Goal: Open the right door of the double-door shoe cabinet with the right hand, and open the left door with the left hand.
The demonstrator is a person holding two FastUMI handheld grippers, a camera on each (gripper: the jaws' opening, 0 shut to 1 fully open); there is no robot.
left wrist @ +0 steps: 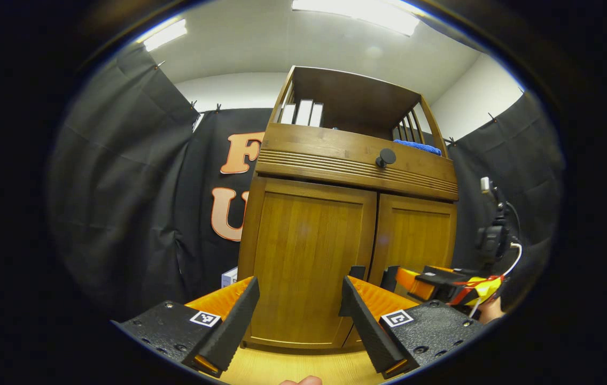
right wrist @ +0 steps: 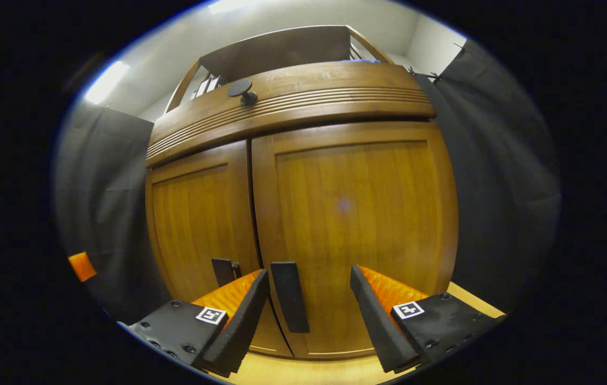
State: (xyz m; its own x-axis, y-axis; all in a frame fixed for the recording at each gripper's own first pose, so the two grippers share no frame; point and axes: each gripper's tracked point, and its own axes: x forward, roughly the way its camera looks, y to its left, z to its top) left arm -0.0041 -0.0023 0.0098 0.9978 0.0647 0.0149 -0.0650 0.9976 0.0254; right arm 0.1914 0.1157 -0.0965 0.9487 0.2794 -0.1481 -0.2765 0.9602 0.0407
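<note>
Both doors are closed. The right gripper [right wrist: 303, 305], fingers spread, hangs near the right door's handle [right wrist: 289, 303], lined up to pinch it. The left gripper [left wrist: 298, 315], fingers also spread and holding nothing, faces the left door [left wrist: 303, 256], waiting its turn.

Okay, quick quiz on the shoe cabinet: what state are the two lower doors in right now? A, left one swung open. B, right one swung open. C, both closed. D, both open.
C: in the right gripper view the left door and right door sit flush, meeting at one narrow seam, with the right gripper open around the right door's handle.
</note>
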